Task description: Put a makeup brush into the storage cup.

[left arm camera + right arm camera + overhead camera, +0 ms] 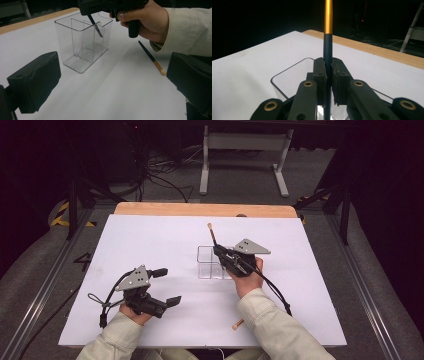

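- Right gripper sits over the clear divided box near the middle of the white table; its jaws are pinched tight on a thin paintbrush.
- In the right gripper view the brush runs straight up between the two pads, dark along the gripped stretch and orange-gold above.
- In the high view the brush rises up and slightly left from the jaws, its pale end toward the far edge of the table.
- In the left gripper view the lower, dark end of the brush hangs tilted inside the box, above the box floor; I cannot tell whether it touches a divider.
- The right hand wraps the gripper's handle from the near side, forearm in a pale sleeve angling in from the lower right.
- Left gripper rests low on the table at the near left, well apart from the box, pointing right, with its jaws spread wide and nothing between them.
- The left hand holds it from the near side, wrist close to the table's near edge.
- A second brush lies flat on the table just beside the right forearm, its pale tip showing near the sleeve.
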Tool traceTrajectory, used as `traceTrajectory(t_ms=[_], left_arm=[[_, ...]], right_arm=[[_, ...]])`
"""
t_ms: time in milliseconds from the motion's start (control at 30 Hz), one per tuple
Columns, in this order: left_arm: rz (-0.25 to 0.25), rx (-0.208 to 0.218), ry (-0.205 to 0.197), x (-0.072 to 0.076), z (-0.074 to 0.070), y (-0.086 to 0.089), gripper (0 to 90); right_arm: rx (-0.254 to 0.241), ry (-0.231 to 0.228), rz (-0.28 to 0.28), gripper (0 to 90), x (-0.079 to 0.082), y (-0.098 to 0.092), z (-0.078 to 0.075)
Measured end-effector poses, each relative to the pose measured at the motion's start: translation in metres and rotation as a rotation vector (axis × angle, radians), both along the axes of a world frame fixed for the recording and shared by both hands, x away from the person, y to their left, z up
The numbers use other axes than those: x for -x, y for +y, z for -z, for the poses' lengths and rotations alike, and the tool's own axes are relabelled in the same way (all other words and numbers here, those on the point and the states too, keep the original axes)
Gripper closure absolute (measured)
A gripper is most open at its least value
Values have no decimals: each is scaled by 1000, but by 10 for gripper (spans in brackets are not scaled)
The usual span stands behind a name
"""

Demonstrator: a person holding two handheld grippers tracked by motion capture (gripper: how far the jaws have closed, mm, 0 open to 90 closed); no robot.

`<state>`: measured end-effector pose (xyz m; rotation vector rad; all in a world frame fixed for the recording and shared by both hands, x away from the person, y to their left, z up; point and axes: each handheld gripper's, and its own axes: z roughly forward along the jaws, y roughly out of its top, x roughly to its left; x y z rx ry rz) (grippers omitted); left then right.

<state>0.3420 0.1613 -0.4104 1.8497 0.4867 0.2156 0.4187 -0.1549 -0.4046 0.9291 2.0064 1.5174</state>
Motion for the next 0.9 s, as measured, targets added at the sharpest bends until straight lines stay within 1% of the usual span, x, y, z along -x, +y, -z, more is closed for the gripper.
traceTrajectory(t_ms=[167, 200, 233, 267, 300, 333, 400, 433, 500, 533, 600, 667, 700, 733, 767, 800, 833, 867, 900], left_arm=[[0, -1, -1, 0, 0, 0, 1], [0, -1, -1, 0, 0, 0, 1], [-2, 1, 1, 0, 0, 0, 1], [-1, 1, 1, 0, 0, 0, 1], [0, -1, -1, 0, 0, 0, 1], [-1, 2, 2, 0, 0, 0, 1], [-1, 1, -3, 0, 0, 0, 1], [-1, 1, -3, 0, 0, 0, 1], [-1, 2, -3, 0, 0, 0, 1], [0, 1, -3, 0, 0, 0, 1], [-1, 1, -3, 0, 0, 1, 1], [-2, 2, -4, 0, 0, 1, 1], [-4, 5, -3, 0, 0, 1, 1], [-7, 8, -1, 0, 0, 0, 1], [-7, 8, -1, 0, 0, 0, 1], [-4, 5, -3, 0, 0, 1, 1], [-5, 3, -6, 0, 0, 1, 1], [-6, 2, -5, 0, 0, 1, 1], [-5, 4, -1, 0, 0, 0, 1]], right_arm=[[-8, 10, -8, 815, 0, 0, 0], [-16, 12, -8, 779, 1, -1, -1], [-16, 12, -8, 779, 1, -1, -1], [-23, 11, -11, 755, 1, -2, -3], [-33, 7, -14, 714, 1, -3, -4], [-56, 14, -16, 637, 2, -4, -6], [-66, 7, -15, 582, 4, -7, -9], [-66, 7, -15, 582, 4, -7, -9], [-65, -19, -2, 478, 6, -9, -14], [-73, -20, 1, 443, 8, -13, -18], [-70, -29, 1, 385, 10, -18, -22], [-75, -27, -3, 370, 11, -21, -25], [-88, -19, -10, 358, 13, -25, -27], [-96, -29, -15, 298, 17, -34, -33], [-96, -29, -15, 298, 17, -34, -33], [-99, -29, -14, 271, 18, -37, -35], [-105, -38, -10, 230, 20, -42, -39], [-106, -38, -10, 195, 22, -46, -41], [-106, -35, -19, 156, 25, -55, -46]])
